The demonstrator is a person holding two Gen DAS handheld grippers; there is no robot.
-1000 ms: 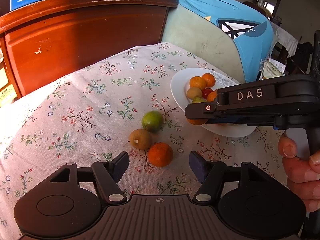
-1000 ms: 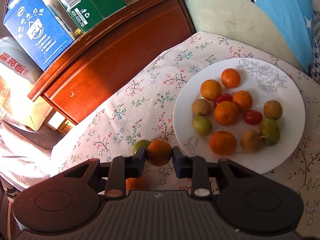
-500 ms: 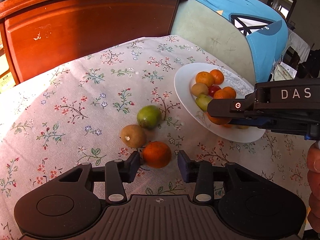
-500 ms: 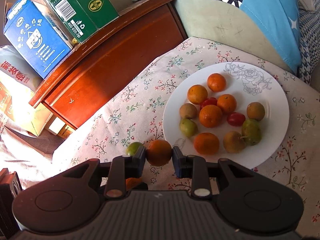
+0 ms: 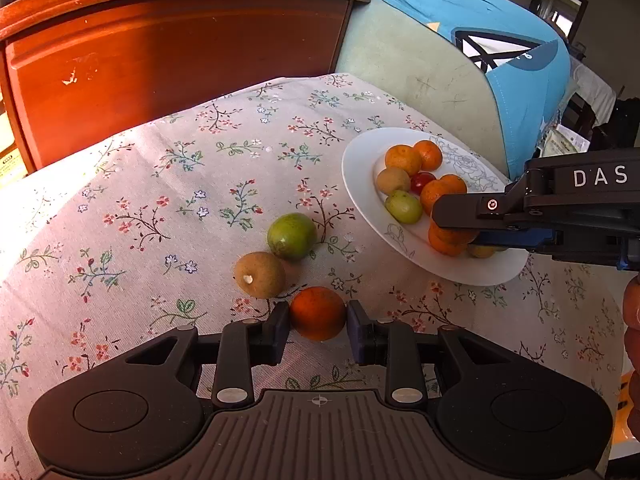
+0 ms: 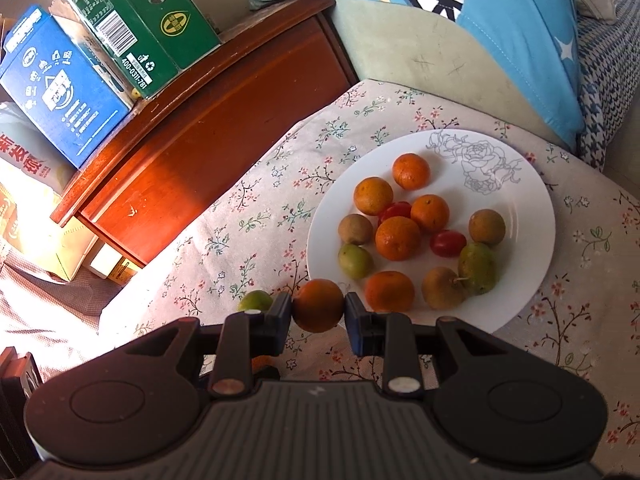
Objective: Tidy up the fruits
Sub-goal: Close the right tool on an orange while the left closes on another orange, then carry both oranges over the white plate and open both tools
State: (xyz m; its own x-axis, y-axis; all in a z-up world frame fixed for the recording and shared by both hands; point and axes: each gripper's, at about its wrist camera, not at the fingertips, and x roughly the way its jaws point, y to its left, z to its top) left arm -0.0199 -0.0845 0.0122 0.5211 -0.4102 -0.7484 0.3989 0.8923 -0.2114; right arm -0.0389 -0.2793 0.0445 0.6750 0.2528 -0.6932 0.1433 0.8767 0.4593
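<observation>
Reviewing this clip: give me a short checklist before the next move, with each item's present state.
1. Right tool clamps its orange: ok.
2. Left tool closing around the orange on the cloth, firm grip: cannot tell.
3. Plate has bare space for more fruit: ok.
4. Green fruit and brown fruit clear of the left tool: ok.
5. All fruit on the plate: not ok.

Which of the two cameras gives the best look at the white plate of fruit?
The right wrist view: it looks down on the whole white plate, rim and rose drawing included, every fruit distinct. In the left wrist view the white plate appears slanted at the side, its far part hidden behind the right tongs.
</observation>
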